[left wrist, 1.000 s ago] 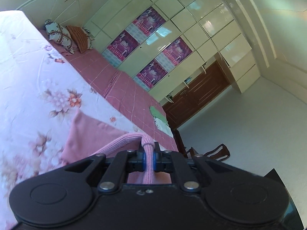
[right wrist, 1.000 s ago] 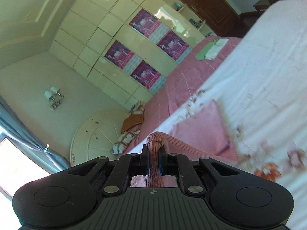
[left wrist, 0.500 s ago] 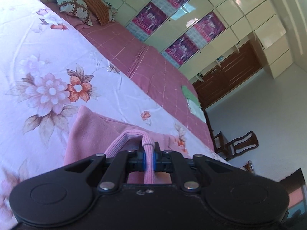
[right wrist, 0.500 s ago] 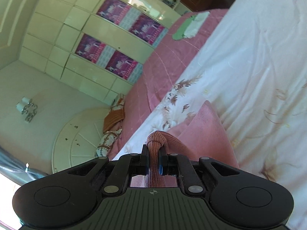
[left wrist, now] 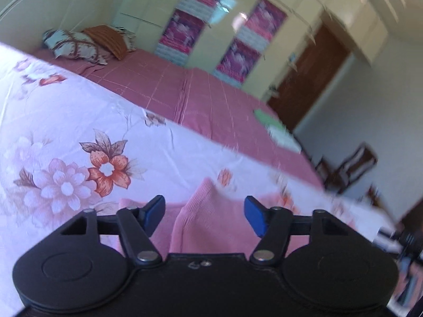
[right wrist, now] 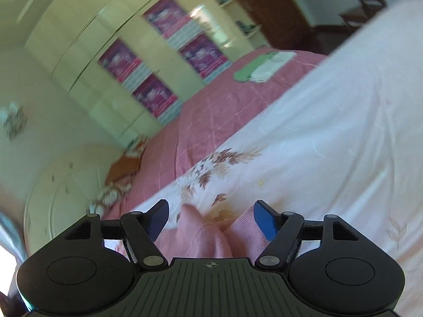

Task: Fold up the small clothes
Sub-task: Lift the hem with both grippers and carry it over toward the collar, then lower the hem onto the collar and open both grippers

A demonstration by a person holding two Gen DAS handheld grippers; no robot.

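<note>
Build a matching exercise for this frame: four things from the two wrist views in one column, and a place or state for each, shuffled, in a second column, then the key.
Column 1
1. left tongs
2. pink garment
3. patterned pillow
4. green cloth

Column 2
A. at the head of the bed, beside an orange cushion
B. lying on the pink bedspread, far from the tongs
C. jaws opening, pads clear of the fabric
D. bunched on the floral sheet between blue pads

Pairs: 1-C, 2-D, 3-A, 4-B
</note>
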